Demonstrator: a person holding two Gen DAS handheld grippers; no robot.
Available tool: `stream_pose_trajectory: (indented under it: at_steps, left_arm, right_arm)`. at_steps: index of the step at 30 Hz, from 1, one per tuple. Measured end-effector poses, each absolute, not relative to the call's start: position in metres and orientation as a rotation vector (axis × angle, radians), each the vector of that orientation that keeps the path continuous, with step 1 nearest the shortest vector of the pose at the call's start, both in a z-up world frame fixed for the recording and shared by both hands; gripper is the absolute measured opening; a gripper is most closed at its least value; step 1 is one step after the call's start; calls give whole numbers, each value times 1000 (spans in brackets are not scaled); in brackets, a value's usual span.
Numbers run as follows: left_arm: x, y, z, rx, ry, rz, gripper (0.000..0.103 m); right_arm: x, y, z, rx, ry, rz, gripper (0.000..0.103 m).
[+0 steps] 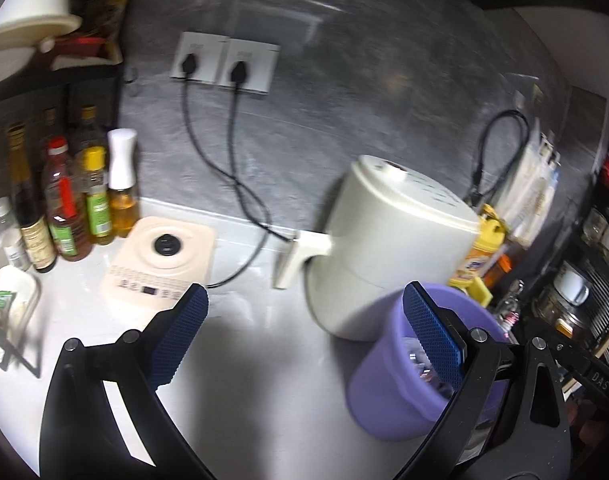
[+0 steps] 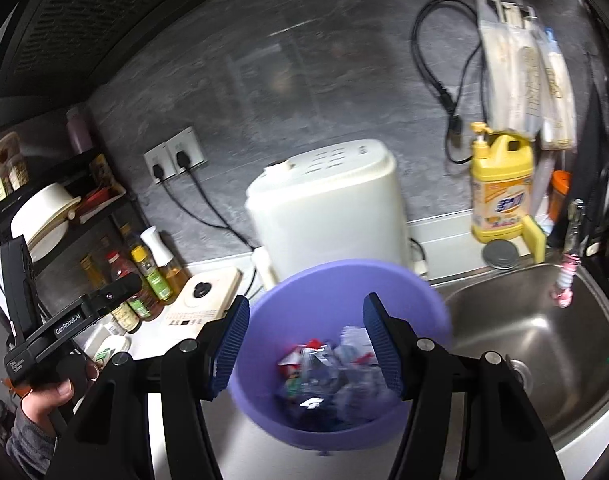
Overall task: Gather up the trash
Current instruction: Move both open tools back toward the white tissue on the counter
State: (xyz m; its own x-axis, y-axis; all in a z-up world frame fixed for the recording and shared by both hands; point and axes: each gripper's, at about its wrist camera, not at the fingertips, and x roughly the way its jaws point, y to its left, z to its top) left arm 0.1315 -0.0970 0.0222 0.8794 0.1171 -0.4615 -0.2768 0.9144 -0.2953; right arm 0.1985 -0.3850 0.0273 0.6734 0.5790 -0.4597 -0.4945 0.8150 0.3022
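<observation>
On the white surface (image 2: 240, 452), the purple bin (image 2: 336, 344) is sitting between both tongs, the left tongs (image 1: 304, 340) gaping fully and gripping nothing, the right tongs (image 2: 306, 344) hovering part-open above its trash (image 2: 324, 372), seemingly for easy dropping.

A white countertop (image 1: 244, 360) carried a purple bin (image 2: 340, 360) of trash, a cream appliance (image 2: 324, 208) behind it, and a flat cream base (image 1: 160, 260) (control panel facing forward). Bottles (image 1: 64, 208) stood at its left end; a yellow detergent jug (image 2: 500, 188) stood beside the sink (image 2: 524, 340).

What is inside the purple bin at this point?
The purple bin holds a loose pile of crumpled wrappers and plastic scraps, some red, white and dark blue. Blur prevents naming single items, and whatever lies beneath the top layer is covered.
</observation>
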Motion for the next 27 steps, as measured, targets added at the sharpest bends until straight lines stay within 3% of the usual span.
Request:
stream_pose_trajectory:
  at_steps: [27]
  left_arm:
    - [103,44,-2,-331,492,260,97]
  right_arm:
    - [169,-204,-13,58,621,663,67]
